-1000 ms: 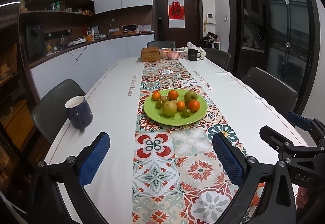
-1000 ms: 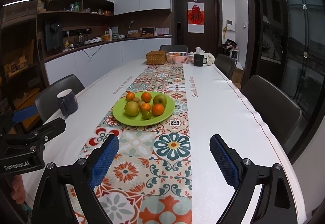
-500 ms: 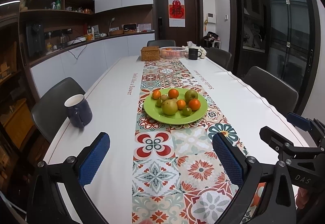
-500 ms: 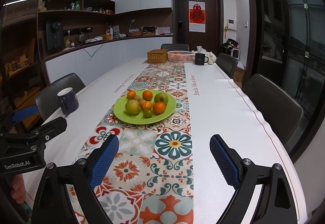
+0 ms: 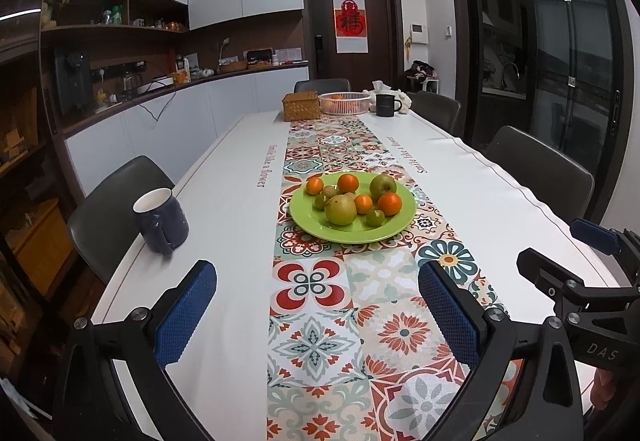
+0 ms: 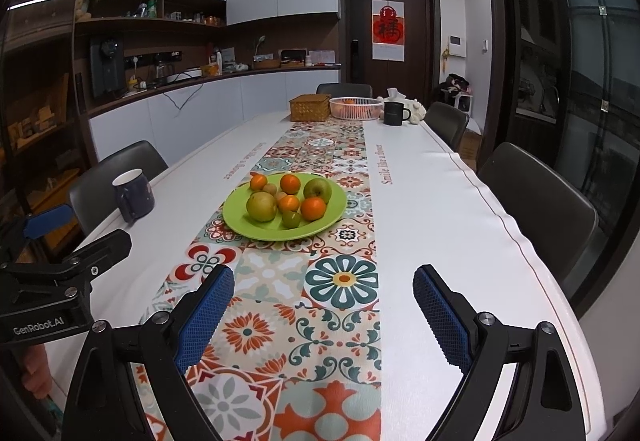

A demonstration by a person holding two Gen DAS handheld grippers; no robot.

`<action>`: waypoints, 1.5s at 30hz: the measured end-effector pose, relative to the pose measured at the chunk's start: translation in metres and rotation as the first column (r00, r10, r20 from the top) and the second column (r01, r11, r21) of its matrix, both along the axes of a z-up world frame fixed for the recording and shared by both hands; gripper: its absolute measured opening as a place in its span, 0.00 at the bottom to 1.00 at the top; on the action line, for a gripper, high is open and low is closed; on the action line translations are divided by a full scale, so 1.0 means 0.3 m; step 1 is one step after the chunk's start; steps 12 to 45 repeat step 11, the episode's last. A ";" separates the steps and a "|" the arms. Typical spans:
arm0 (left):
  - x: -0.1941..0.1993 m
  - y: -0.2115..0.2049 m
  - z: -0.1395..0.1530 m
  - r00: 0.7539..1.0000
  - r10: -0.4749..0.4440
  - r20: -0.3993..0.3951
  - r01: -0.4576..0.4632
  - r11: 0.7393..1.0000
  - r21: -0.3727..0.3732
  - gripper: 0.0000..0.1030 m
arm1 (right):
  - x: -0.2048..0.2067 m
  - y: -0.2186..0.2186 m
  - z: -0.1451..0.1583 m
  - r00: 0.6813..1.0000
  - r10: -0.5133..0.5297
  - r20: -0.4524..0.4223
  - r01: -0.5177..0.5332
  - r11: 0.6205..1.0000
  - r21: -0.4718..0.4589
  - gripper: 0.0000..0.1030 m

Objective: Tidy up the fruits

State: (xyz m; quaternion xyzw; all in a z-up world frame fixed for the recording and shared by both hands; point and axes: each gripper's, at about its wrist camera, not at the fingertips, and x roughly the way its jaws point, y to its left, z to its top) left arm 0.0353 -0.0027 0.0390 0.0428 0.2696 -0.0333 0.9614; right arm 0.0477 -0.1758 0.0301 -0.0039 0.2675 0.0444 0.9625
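A green plate [image 5: 394, 231] [image 6: 240, 223] rests on the patterned table runner, holding several oranges, a green apple [image 5: 382, 185] [image 6: 318, 189], a yellowish pear [image 5: 340, 209] [image 6: 261, 205] and small green fruits. My left gripper [image 5: 318, 305] hovers open over the runner, well short of the plate, nothing between its blue pads. My right gripper [image 6: 324, 305] is likewise open and empty, to the right of the left one. A pink basket [image 5: 344, 103] [image 6: 355, 107] with an orange inside stands at the far end of the table.
A dark blue mug [image 5: 162, 221] [image 6: 134, 195] stands near the table's left edge. At the far end are a wicker box [image 5: 301, 106], a black mug [image 5: 386, 105] and a tissue pack. Dark chairs line both sides of the table.
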 end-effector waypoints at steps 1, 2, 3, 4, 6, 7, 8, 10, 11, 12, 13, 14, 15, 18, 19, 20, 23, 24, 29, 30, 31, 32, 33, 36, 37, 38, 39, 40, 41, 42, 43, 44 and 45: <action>0.000 0.000 -0.001 1.000 -0.002 0.000 0.002 1.000 0.000 1.00 | -0.001 0.002 -0.003 1.000 0.000 0.000 0.000 1.000 -0.001 0.89; 0.001 0.001 -0.001 1.000 -0.003 -0.002 0.003 1.000 0.001 1.00 | 0.001 -0.001 -0.005 1.000 0.000 -0.002 0.000 1.000 -0.002 0.89; 0.001 0.003 -0.002 1.000 -0.001 -0.004 0.001 1.000 0.000 1.00 | 0.003 -0.002 -0.007 1.000 -0.001 -0.004 0.001 1.000 -0.001 0.89; 0.002 0.004 -0.002 1.000 0.000 -0.005 0.000 1.000 0.000 1.00 | 0.003 -0.002 -0.007 1.000 -0.001 -0.004 0.001 1.000 -0.001 0.89; 0.002 0.006 -0.002 1.000 -0.001 -0.008 0.001 1.000 -0.001 1.00 | 0.005 -0.005 -0.011 1.000 -0.001 -0.008 0.001 1.000 0.000 0.89; 0.003 0.005 -0.001 1.000 0.001 -0.006 -0.001 1.000 -0.001 1.00 | 0.005 -0.005 -0.011 1.000 0.000 -0.008 0.000 1.000 0.000 0.89; 0.003 0.005 -0.002 1.000 0.003 -0.007 -0.003 1.000 0.000 1.00 | 0.005 -0.005 -0.011 1.000 0.000 -0.008 0.000 1.000 -0.001 0.89; 0.007 0.006 -0.004 1.000 0.008 -0.011 -0.008 1.000 0.002 1.00 | 0.006 -0.005 -0.013 1.000 0.000 -0.009 0.000 1.000 -0.002 0.89; 0.010 0.007 -0.007 1.000 0.009 -0.014 -0.009 1.000 0.001 1.00 | 0.007 -0.005 -0.013 1.000 0.000 -0.010 0.000 1.000 -0.001 0.89; 0.010 0.007 -0.007 1.000 0.009 -0.014 -0.009 1.000 0.001 1.00 | 0.007 -0.005 -0.013 1.000 0.000 -0.010 0.000 1.000 -0.001 0.89; 0.010 0.007 -0.007 1.000 0.009 -0.014 -0.009 1.000 0.001 1.00 | 0.007 -0.005 -0.013 1.000 0.000 -0.010 0.000 1.000 -0.001 0.89; 0.010 0.007 -0.007 1.000 0.009 -0.014 -0.009 1.000 0.001 1.00 | 0.007 -0.005 -0.013 1.000 0.000 -0.010 0.000 1.000 -0.001 0.89; 0.010 0.007 -0.007 1.000 0.009 -0.014 -0.009 1.000 0.001 1.00 | 0.007 -0.005 -0.013 1.000 0.000 -0.010 0.000 1.000 -0.001 0.89; 0.010 0.007 -0.007 1.000 0.009 -0.014 -0.009 1.000 0.001 1.00 | 0.007 -0.005 -0.013 1.000 0.000 -0.010 0.000 1.000 -0.001 0.89; 0.010 0.007 -0.007 1.000 0.009 -0.014 -0.009 1.000 0.001 1.00 | 0.007 -0.005 -0.013 1.000 0.000 -0.010 0.000 1.000 -0.001 0.89; 0.010 0.007 -0.007 1.000 0.009 -0.014 -0.009 1.000 0.001 1.00 | 0.007 -0.005 -0.013 1.000 0.000 -0.010 0.000 1.000 -0.001 0.89; 0.010 0.007 -0.007 1.000 0.009 -0.014 -0.009 1.000 0.001 1.00 | 0.007 -0.005 -0.013 1.000 0.000 -0.010 0.000 1.000 -0.001 0.89; 0.010 0.007 -0.007 1.000 0.009 -0.014 -0.009 1.000 0.001 1.00 | 0.007 -0.005 -0.013 1.000 0.000 -0.010 0.000 1.000 -0.001 0.89; 0.010 0.007 -0.007 1.000 0.009 -0.014 -0.009 1.000 0.001 1.00 | 0.007 -0.005 -0.013 1.000 0.000 -0.010 0.000 1.000 -0.001 0.89; 0.010 0.007 -0.007 1.000 0.009 -0.014 -0.009 1.000 0.001 1.00 | 0.007 -0.005 -0.013 1.000 0.000 -0.010 0.000 1.000 -0.001 0.89; 0.010 0.007 -0.007 1.000 0.009 -0.014 -0.009 1.000 0.001 1.00 | 0.007 -0.005 -0.013 1.000 0.000 -0.010 0.000 1.000 -0.001 0.89; 0.010 0.007 -0.007 1.000 0.009 -0.014 -0.009 1.000 0.001 1.00 | 0.007 -0.005 -0.013 1.000 0.000 -0.010 0.000 1.000 -0.001 0.89; 0.010 0.007 -0.007 1.000 0.009 -0.014 -0.009 1.000 0.001 1.00 | 0.007 -0.005 -0.013 1.000 0.000 -0.010 0.000 1.000 -0.001 0.89; 0.010 0.007 -0.007 1.000 0.009 -0.014 -0.009 1.000 0.001 1.00 | 0.007 -0.005 -0.013 1.000 0.000 -0.010 0.000 1.000 -0.001 0.89; 0.010 0.007 -0.007 1.000 0.009 -0.014 -0.009 1.000 0.001 1.00 | 0.007 -0.005 -0.013 1.000 0.000 -0.010 0.000 1.000 -0.001 0.89; 0.010 0.007 -0.007 1.000 0.009 -0.014 -0.009 1.000 0.001 1.00 | 0.007 -0.005 -0.013 1.000 0.000 -0.010 0.000 1.000 -0.001 0.89; 0.010 0.007 -0.007 1.000 0.009 -0.014 -0.009 1.000 0.001 1.00 | 0.007 -0.005 -0.013 1.000 0.000 -0.010 0.000 1.000 -0.001 0.89; 0.010 0.007 -0.007 1.000 0.009 -0.014 -0.009 1.000 0.001 1.00 | 0.007 -0.005 -0.013 1.000 0.000 -0.010 0.000 1.000 -0.001 0.89; 0.010 0.007 -0.007 1.000 0.009 -0.014 -0.009 1.000 0.001 1.00 | 0.007 -0.005 -0.013 1.000 0.000 -0.010 0.000 1.000 -0.001 0.89; 0.010 0.007 -0.007 1.000 0.009 -0.014 -0.009 1.000 0.001 1.00 | 0.007 -0.005 -0.013 1.000 0.000 -0.010 0.000 1.000 -0.001 0.89; 0.010 0.007 -0.007 1.000 0.009 -0.014 -0.009 1.000 0.001 1.00 | 0.007 -0.005 -0.013 1.000 0.000 -0.010 0.000 1.000 -0.001 0.89; 0.010 0.007 -0.007 1.000 0.009 -0.014 -0.009 1.000 0.001 1.00 | 0.007 -0.005 -0.013 1.000 0.000 -0.010 0.000 1.000 -0.001 0.89; 0.010 0.007 -0.007 1.000 0.009 -0.014 -0.009 1.000 0.001 1.00 | 0.007 -0.005 -0.013 1.000 0.000 -0.010 0.000 1.000 -0.001 0.89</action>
